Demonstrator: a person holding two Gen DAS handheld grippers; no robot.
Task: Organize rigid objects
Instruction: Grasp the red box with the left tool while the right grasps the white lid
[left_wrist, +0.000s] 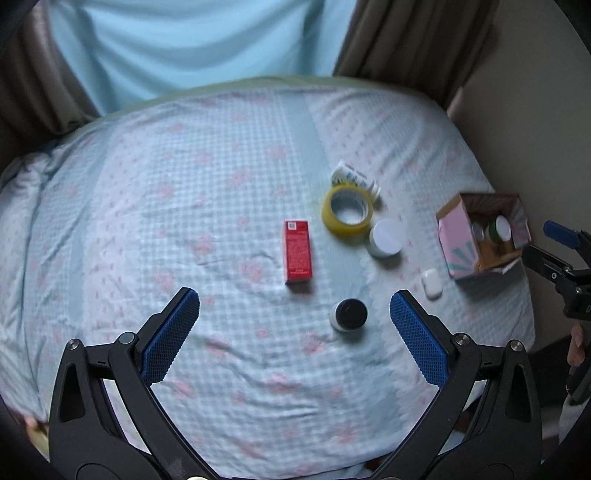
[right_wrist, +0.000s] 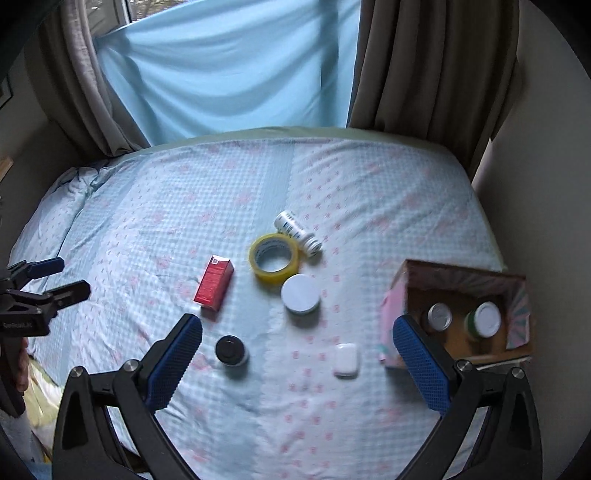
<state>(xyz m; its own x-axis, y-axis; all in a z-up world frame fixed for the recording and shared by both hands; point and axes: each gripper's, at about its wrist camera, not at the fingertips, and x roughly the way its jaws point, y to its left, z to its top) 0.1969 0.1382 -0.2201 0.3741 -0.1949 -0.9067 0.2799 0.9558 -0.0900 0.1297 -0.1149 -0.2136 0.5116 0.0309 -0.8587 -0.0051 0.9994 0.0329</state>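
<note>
1. The left gripper (left_wrist: 294, 300) is being held above the bed (left_wrist: 147, 221) with its jaws wide apart and nothing between them; the right gripper (right_wrist: 297, 325) is being held the same way, jaws apart and empty.
2. The loose items are being left scattered on the bedcover: a red carton (left_wrist: 296, 251), a tape roll (left_wrist: 348, 214), a white-lidded jar (left_wrist: 386, 238), a black-capped jar (left_wrist: 349, 314), a white case (left_wrist: 432, 283) and a white bottle (right_wrist: 297, 233) lying on its side, touching the tape roll.
3. Two jars are already being kept in the open box (right_wrist: 461, 317) near the bed's right edge.
4. A slip is being risked with the white case: it is small, smooth and lying flat on soft fabric, so the pads are likely being pressed into bedding rather than around it.
5. A roll-away is being risked with the white bottle, since any nudge to the tape roll is probably being passed on to it.
6. The box is being put in danger of tipping or sliding, because it is light card on a yielding surface close to the edge; a jaw striking its rim could be enough.
7. The jars inside are being exposed to knocks if another item is dropped rather than lowered.
8. Fabric is being risked in a pinch during any low grasp.
</note>
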